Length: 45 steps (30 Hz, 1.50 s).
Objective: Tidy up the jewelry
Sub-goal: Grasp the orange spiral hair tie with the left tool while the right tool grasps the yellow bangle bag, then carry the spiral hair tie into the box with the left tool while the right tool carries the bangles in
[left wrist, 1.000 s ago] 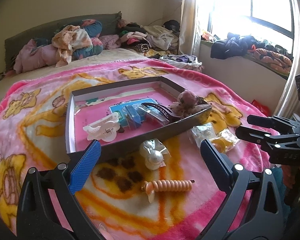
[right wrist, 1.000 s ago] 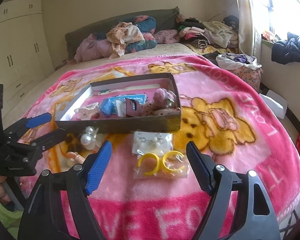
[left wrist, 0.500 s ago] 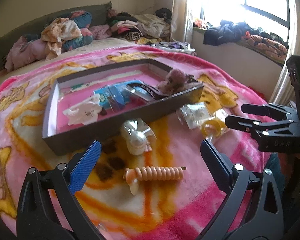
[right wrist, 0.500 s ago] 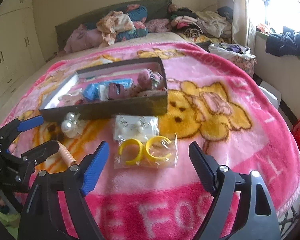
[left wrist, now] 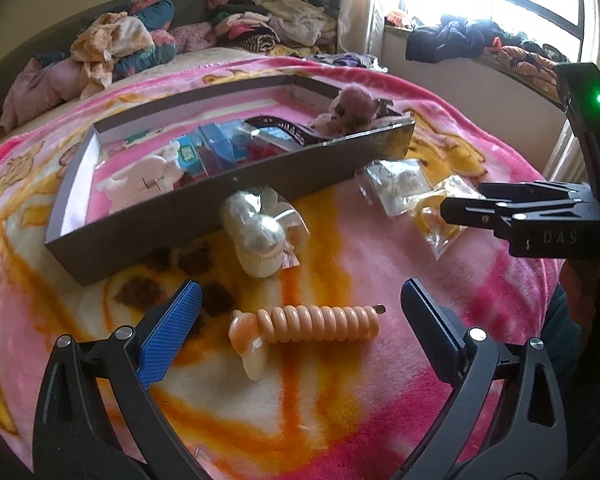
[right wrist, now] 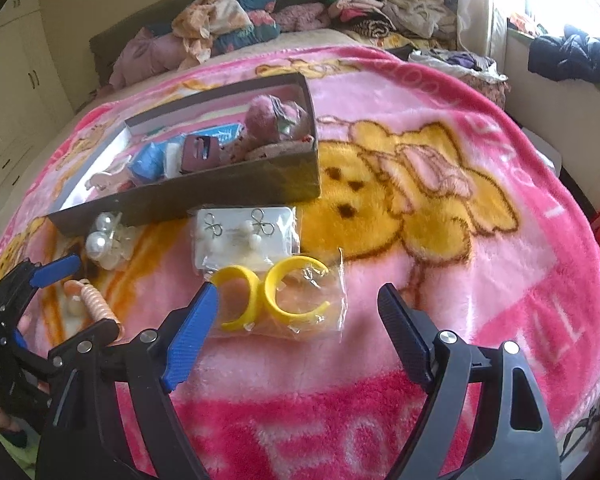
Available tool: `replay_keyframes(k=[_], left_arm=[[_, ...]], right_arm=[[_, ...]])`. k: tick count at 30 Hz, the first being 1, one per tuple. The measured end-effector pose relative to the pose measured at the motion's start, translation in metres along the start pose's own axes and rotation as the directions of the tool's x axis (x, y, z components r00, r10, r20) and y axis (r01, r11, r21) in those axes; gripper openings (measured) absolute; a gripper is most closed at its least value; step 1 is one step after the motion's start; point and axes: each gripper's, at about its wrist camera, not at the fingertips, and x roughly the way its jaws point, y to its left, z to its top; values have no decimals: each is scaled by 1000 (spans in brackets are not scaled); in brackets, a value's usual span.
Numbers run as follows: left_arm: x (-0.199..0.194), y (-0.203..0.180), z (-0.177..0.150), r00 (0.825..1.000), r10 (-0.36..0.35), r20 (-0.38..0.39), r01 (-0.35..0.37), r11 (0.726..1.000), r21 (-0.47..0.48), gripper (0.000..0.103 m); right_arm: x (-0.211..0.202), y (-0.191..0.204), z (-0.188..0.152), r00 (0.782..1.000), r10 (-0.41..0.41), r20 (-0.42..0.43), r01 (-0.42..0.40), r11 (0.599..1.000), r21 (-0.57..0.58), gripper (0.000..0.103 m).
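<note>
A shallow dark box (left wrist: 236,196) lies on the pink blanket (right wrist: 480,260) of the bed, holding a white hair clip (left wrist: 144,178), blue packets (left wrist: 216,146), a dark claw clip (left wrist: 278,128) and a fuzzy pink piece (left wrist: 352,106). Just outside the box's near wall lie bagged pearls (left wrist: 260,232), an earring card (right wrist: 244,236) and bagged yellow hoops (right wrist: 278,294). The left gripper (left wrist: 300,332), jaws spread wide, brackets a peach spiral hair tie (left wrist: 312,324) without touching it. The right gripper (right wrist: 296,328), also spread, hangs over the hoops' bag.
</note>
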Motion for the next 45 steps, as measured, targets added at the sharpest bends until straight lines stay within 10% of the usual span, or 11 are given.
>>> replay_keyframes(k=[13, 17, 31, 45], left_arm=[[10, -5, -4, 999, 1, -50, 0, 1000, 22, 89], [10, -6, -5, 999, 3, -51, -1, 1000, 30, 71], [-2, -8, -5, 999, -17, -41, 19, 999, 47, 62], [-27, 14, 1, 1000, 0, 12, 1, 1000, -15, 62]], right_arm=[[11, 3, -4, 999, 19, -35, -19, 1000, -9, 78], [10, 4, -5, 999, 41, -34, -41, 999, -16, 62], [-17, 17, -11, 987, 159, 4, -159, 986, -48, 15], [-42, 42, -6, 968, 246, 44, -242, 967, -78, 14]])
